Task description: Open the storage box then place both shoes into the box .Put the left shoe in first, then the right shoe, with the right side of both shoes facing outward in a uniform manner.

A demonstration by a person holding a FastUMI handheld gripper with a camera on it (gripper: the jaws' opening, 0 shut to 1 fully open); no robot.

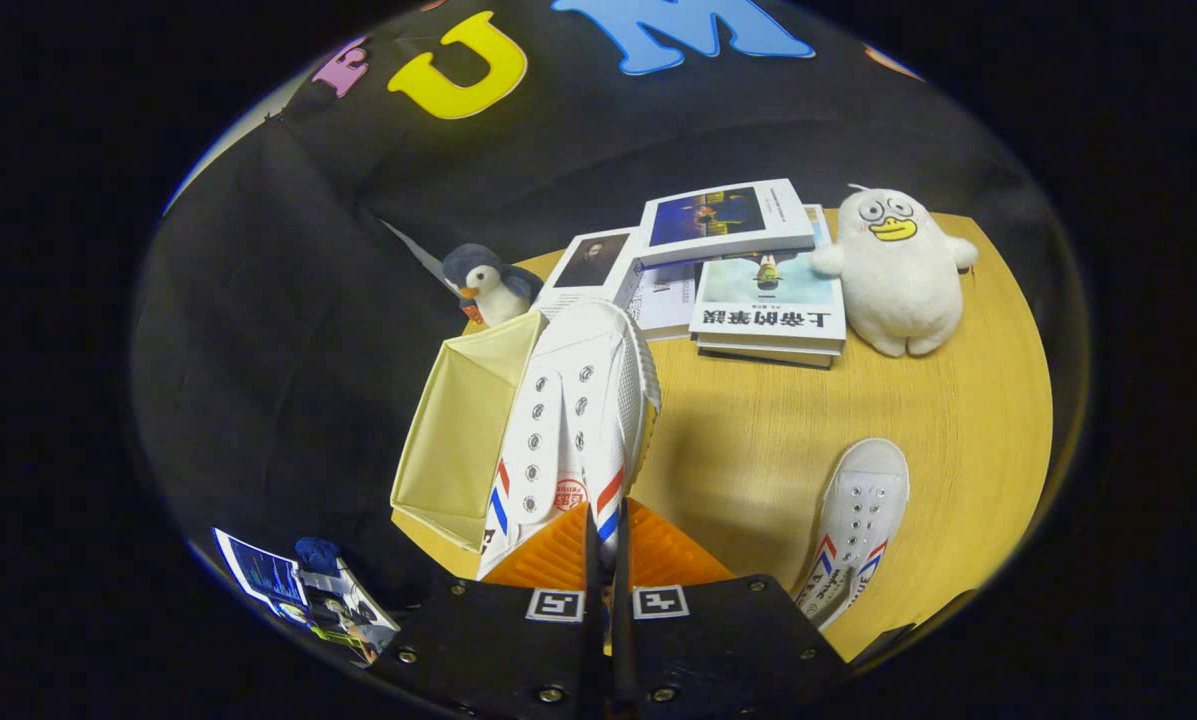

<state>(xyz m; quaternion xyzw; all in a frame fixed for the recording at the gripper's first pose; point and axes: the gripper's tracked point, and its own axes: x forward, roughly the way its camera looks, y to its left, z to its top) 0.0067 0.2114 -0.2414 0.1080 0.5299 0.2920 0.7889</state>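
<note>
The storage box (463, 430) serves as the landmark: it stands open at the table's (758, 450) left edge, its pale lining showing and nothing visible inside. Just behind it sits a penguin toy (488, 285).

Immediately right of the box, and overlapping its right wall, hangs the first shoe (578, 420). The gripper (606, 545) has its fingers pressed nearly together, pinching the shoe's heel end between them. The shoe's long axis runs straight ahead from the fingers, toe pointing away toward the books (738, 270), roughly parallel to the box's right wall. It appears lifted above the table rather than resting in the box, though how high is hard to judge. I judge the coming move turns on this: the opening lies to the shoe's left, so the shoe needs to shift sideways that way and descend.

Well right of the box, the second shoe (858, 520) lies on the table, toe also pointing away. Farther back stands a white duck plush (898, 275).
</note>
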